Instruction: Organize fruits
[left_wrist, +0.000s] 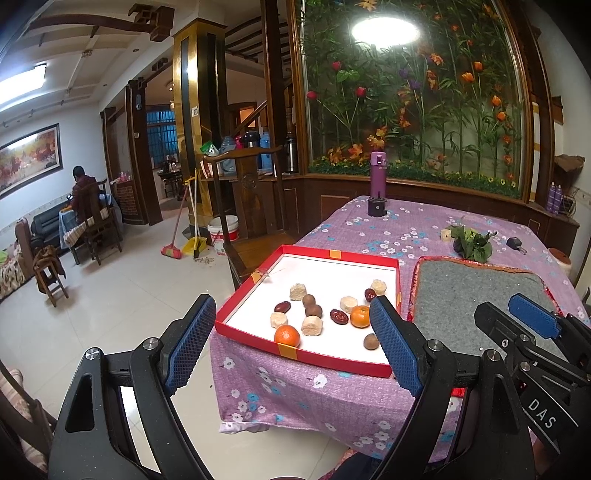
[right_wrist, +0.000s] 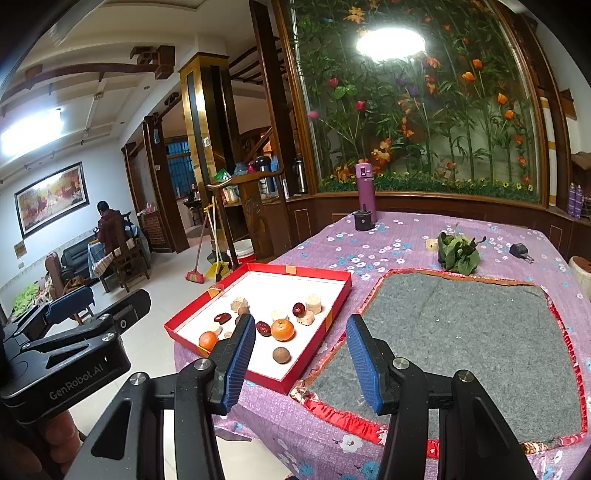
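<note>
A shallow red box (left_wrist: 306, 356) with a white floor lies at the table's near left corner. Loose in it are two oranges (left_wrist: 287, 336) (left_wrist: 359, 316), dark red dates (left_wrist: 338, 316), brown round fruits (left_wrist: 371, 341) and several pale cut chunks (left_wrist: 312, 325). My left gripper (left_wrist: 291, 347) hovers in front of the box, open wide and holding nothing. My right gripper (right_wrist: 301, 363) is open about halfway and empty, straddling the box's right wall (right_wrist: 340, 299) and a grey mat (right_wrist: 461, 332). An orange (right_wrist: 283, 329) and a brown fruit (right_wrist: 282, 355) lie just beyond its left finger.
Purple floral cloth (right_wrist: 388, 251) covers the table. A purple flask (left_wrist: 377, 177) and black holder (right_wrist: 363, 221) stand at the back, leafy greens (right_wrist: 456, 254) and a small black object (right_wrist: 519, 251) to the right. A wooden chair (left_wrist: 251, 221), broom, bucket and a seated person (left_wrist: 83, 192) are left.
</note>
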